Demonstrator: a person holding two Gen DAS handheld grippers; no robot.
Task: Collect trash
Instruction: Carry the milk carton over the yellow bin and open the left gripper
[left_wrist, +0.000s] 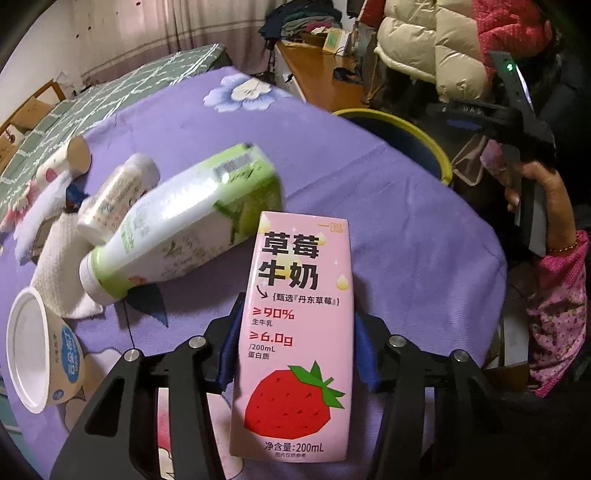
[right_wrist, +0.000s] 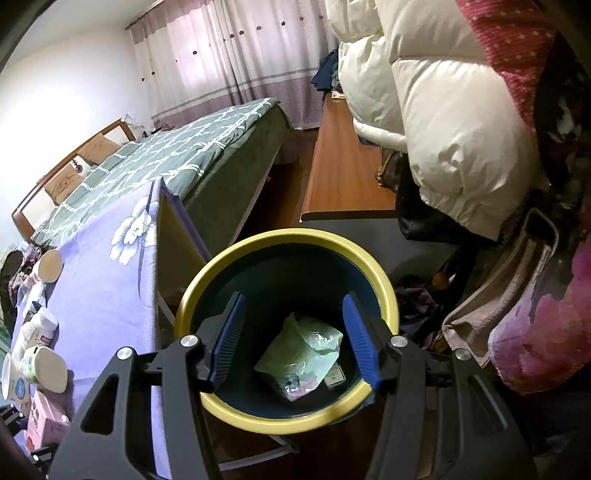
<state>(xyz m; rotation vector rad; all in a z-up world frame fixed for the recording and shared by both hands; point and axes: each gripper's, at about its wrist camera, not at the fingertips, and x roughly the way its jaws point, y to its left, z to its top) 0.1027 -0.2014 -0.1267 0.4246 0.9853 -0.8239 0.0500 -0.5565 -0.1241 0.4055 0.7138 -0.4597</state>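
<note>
The left tool (left_wrist: 295, 354) was closed on the pink strawberry milk carton (left_wrist: 295, 332), its blue pads (left_wrist: 364, 350) set against the two narrow sides a little below the carton's middle. The carton stood upright between them over the purple flowered worktop (left_wrist: 388, 221); whether its base rested on the cloth could not be told. A small paperboard box like this was probably light and, if empty, easy to dent, so a hold across the narrow sides, where the folded edges stiffen it, looked sound. Its glossy skin might slip under a weak squeeze, and a hard one would likely buckle it.

Just beyond the carton lay a white and green plastic bottle (left_wrist: 177, 225) on its side, cap end toward the camera. It would probably roll and feel slick, so a grip across the body near the middle seemed best. To its left sat an empty white cup (left_wrist: 37, 347) tipped on its side, thin-walled and likely crushable, best taken by the wall near its rim. Further back were a white paper towel (left_wrist: 62, 254), soft and weightless, a smaller white bottle (left_wrist: 118, 192), and a paper cup (left_wrist: 70, 158) lying down.

The right tool (right_wrist: 293, 339) hovered with its jaws apart and nothing between them, directly above the yellow-rimmed bin (right_wrist: 288, 236) that stood on the floor just beside the worktop's edge. A pale green plastic bag (right_wrist: 303, 350) already lay in the bin's bottom.
</note>
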